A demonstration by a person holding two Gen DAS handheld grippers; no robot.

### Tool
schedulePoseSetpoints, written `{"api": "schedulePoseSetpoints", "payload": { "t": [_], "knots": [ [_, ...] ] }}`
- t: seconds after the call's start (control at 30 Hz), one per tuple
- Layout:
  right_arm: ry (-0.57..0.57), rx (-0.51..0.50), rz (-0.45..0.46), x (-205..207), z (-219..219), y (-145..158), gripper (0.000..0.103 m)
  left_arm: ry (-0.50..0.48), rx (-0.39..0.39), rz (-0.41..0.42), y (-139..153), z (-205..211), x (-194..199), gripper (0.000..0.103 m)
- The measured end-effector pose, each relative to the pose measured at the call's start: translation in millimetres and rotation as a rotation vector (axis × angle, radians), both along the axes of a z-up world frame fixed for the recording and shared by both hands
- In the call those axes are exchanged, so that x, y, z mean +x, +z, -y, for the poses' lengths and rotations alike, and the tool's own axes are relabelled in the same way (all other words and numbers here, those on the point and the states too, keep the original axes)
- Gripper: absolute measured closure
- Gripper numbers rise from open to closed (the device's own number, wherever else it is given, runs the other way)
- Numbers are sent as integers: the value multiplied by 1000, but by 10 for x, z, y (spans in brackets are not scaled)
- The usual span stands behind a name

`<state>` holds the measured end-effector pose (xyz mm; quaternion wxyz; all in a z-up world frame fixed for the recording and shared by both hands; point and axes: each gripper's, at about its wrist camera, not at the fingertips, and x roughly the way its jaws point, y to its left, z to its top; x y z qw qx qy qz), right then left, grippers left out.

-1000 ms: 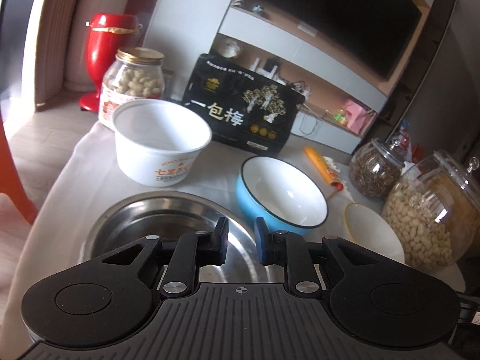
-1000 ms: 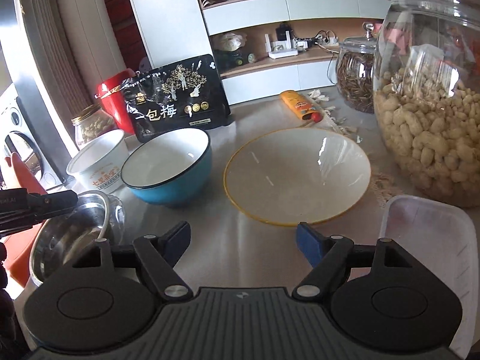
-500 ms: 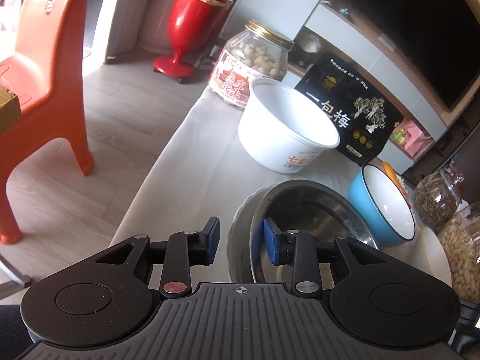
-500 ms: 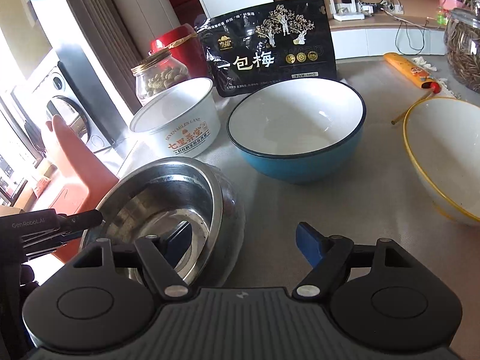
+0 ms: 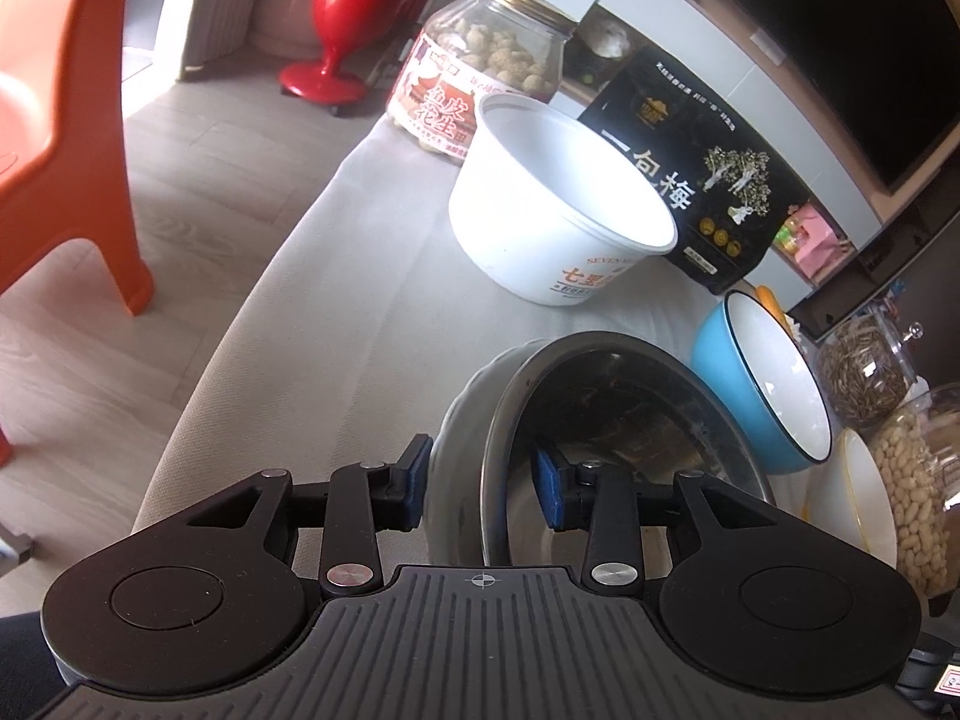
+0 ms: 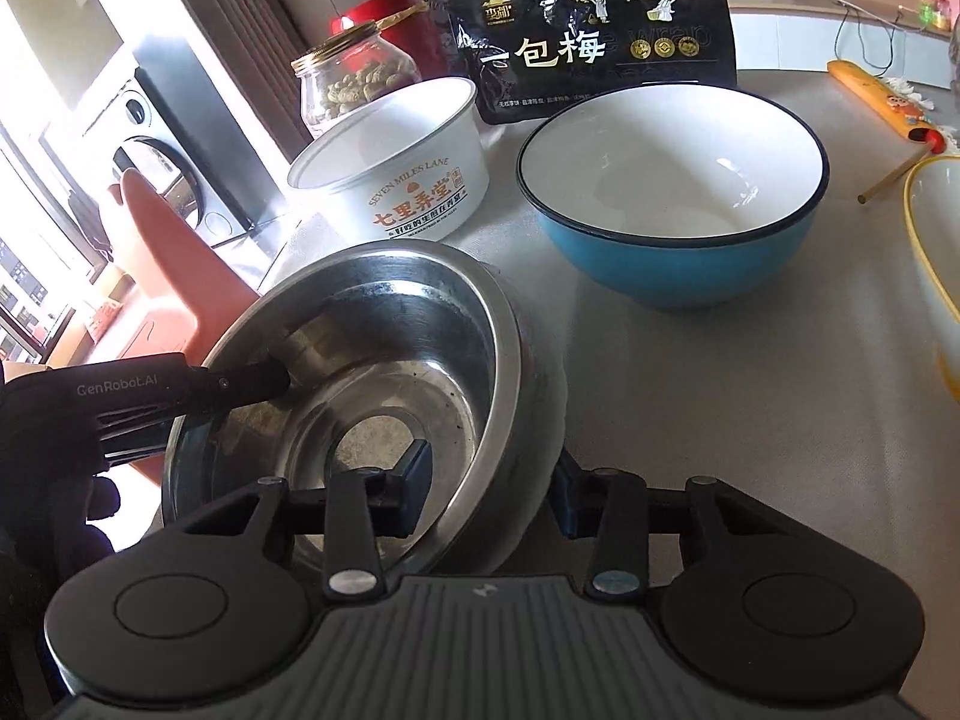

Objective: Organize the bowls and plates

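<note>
A steel bowl (image 5: pixel 624 414) (image 6: pixel 384 360) sits tilted at the table's near left corner. My left gripper (image 5: pixel 483 483) straddles its left rim, one pad outside and one inside, with small gaps at the wall. My right gripper (image 6: pixel 489 495) straddles its near right rim the same way, jaws partly open. The left gripper's finger also shows in the right wrist view (image 6: pixel 240 381), inside the bowl. A blue bowl with white inside (image 5: pixel 774 384) (image 6: pixel 672 192) stands behind it. A white paper tub (image 5: pixel 558 222) (image 6: pixel 396 162) stands to the left. A yellow-rimmed cream bowl (image 5: pixel 855 498) (image 6: pixel 936 234) is at the right.
A black snack bag (image 5: pixel 690 168) (image 6: pixel 594 24) and a peanut jar (image 5: pixel 480 84) (image 6: pixel 354 84) stand at the back. Glass jars of nuts (image 5: pixel 918 480) and seeds (image 5: pixel 861 372) are at the right. An orange chair (image 5: pixel 60 120) stands off the table's left edge (image 5: pixel 252 312).
Both grippers have closed in on the steel bowl. The right gripper has come forward so that its jaws straddle the rim. The left jaws have opened wider around the rim.
</note>
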<state>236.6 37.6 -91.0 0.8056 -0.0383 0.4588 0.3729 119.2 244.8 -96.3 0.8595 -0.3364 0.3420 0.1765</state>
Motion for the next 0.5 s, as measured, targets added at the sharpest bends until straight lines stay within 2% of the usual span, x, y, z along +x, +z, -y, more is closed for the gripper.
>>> {"api": "schedulePoseSetpoints", "payload": {
  "t": [0.17, 0.4, 0.5],
  "knots": [
    [-38, -15, 10, 0, 157, 19, 63, -48, -8, 10, -22, 69, 168, 63],
    [-47, -11, 14, 19, 224, 14, 62, -54, -8, 18, -23, 69, 216, 65],
    [-34, 5, 20, 10, 273, 49, 62, -30, 33, 40, 99, 95, 138, 65]
  ]
}}
